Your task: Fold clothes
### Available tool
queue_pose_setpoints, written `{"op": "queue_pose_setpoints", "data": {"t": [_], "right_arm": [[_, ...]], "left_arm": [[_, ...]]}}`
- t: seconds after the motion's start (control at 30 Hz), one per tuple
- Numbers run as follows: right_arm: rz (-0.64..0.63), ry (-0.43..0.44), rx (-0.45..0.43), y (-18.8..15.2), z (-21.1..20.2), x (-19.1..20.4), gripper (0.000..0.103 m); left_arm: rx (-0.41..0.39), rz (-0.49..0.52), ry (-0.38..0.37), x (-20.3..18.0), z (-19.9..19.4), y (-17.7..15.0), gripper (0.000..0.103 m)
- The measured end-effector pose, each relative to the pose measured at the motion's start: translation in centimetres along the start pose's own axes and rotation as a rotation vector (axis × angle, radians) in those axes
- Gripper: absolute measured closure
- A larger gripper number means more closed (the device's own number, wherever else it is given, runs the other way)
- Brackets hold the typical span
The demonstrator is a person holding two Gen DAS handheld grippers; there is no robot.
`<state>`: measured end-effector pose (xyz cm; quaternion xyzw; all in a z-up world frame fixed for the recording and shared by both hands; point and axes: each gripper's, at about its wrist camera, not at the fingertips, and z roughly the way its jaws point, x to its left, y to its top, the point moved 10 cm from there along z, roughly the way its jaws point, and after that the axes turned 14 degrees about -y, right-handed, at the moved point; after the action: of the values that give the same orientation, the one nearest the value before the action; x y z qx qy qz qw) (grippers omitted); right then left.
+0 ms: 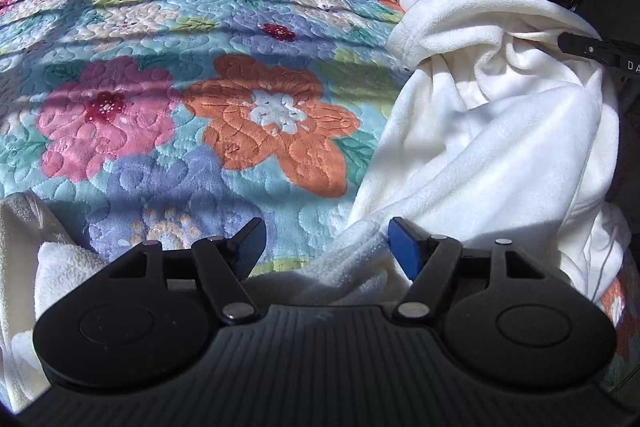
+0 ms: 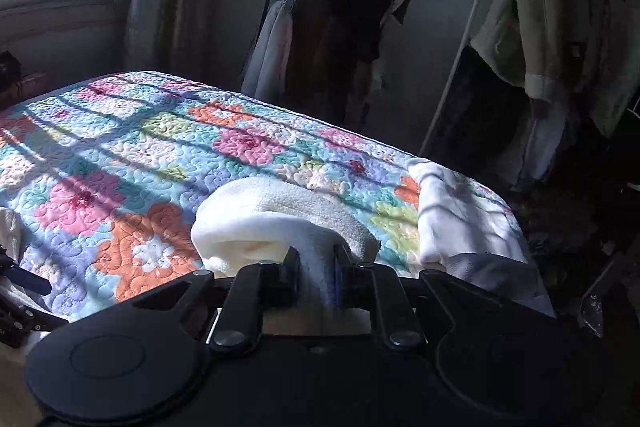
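Pinching white fleece garment (image 2: 280, 223) tight, right gripper (image 2: 316, 269) lifts it off floral quilt (image 2: 120, 163); left gripper (image 1: 326, 247) apart, fabric betw. fingers unclamped.

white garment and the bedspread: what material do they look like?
White garment: looks like soft fleece, matte with a short fuzzy nap and thick rounded folds; the part in the right claw looks nubbier, like terry or sherpa.
Bedspread: probably quilted plush fabric, floral print, stitched swirls puffing the surface, slight sheen in sunlight.

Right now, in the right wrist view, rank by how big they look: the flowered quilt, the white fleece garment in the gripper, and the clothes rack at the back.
1. flowered quilt
2. clothes rack
3. white fleece garment
The last two look alike; nearness enlarges the garment.
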<state>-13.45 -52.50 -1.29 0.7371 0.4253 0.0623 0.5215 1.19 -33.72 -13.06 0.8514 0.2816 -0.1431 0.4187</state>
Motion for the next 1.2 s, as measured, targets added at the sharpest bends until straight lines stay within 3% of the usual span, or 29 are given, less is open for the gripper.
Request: {"op": "queue_pose_setpoints", "data": {"t": [0.1, 0.27, 0.33, 0.37, 0.4, 0.47, 0.53, 0.67, 0.77, 0.87, 0.93, 1.0, 1.1, 1.2], "right_arm": [[0.032, -0.066, 0.087, -2.7, 0.0, -2.8, 0.087], [0.063, -0.073, 0.377, -11.2, 2.1, -2.9, 0.085], [0.074, -0.084, 0.437, -12.8, 2.3, -2.9, 0.083], [0.080, -0.092, 0.458, -13.4, 2.3, -2.9, 0.081], [0.081, -0.099, 0.462, -13.4, 2.0, -2.9, 0.071], [0.072, -0.103, 0.405, -11.7, 0.7, -2.8, 0.060], [0.082, -0.059, 0.307, -9.1, -1.1, -2.3, 0.056], [0.003, -0.009, 0.133, -4.9, -4.0, -0.3, 0.046], [-0.138, 0.033, 0.050, -3.6, -4.5, 2.2, 0.041], [-0.305, 0.036, 0.027, -3.5, -2.7, 4.3, 0.041], [-0.350, 0.049, 0.047, -3.6, -1.3, 5.0, 0.041], [-0.374, 0.053, 0.076, -3.8, 0.0, 5.3, 0.041], [-0.455, 0.004, 0.116, -4.3, 1.6, 5.1, 0.041], [-0.503, 0.032, 0.124, -4.3, 1.9, 5.2, 0.037]], "left_arm": [[-0.009, 0.014, -0.019, -0.7, -0.5, 0.5, 0.036], [0.013, 0.065, -0.039, -2.4, -0.5, 0.8, 0.033], [0.029, 0.086, -0.060, -3.2, -0.5, 0.5, 0.029], [0.039, 0.105, -0.061, -3.5, -0.4, 0.3, 0.026], [0.049, 0.124, -0.060, -3.8, -0.3, 0.0, 0.025], [0.076, 0.161, -0.038, -4.0, -0.1, -0.6, 0.023], [0.102, 0.194, -0.002, -3.7, -0.3, -1.2, 0.023], [0.029, 0.132, 0.014, -2.2, -3.3, -0.3, 0.023], [-0.014, 0.112, 0.003, -1.1, -5.6, 0.2, 0.023], [0.037, 0.177, 0.017, -0.4, -6.2, -0.6, 0.023], [0.068, 0.207, 0.016, -0.1, -5.6, -1.3, 0.023], [0.049, 0.198, 0.027, 0.1, -5.0, -1.3, 0.023], [0.053, 0.180, -0.012, -0.2, -4.1, -1.5, 0.023], [0.088, 0.234, -0.009, -0.7, -3.1, -2.2, 0.013]]}}
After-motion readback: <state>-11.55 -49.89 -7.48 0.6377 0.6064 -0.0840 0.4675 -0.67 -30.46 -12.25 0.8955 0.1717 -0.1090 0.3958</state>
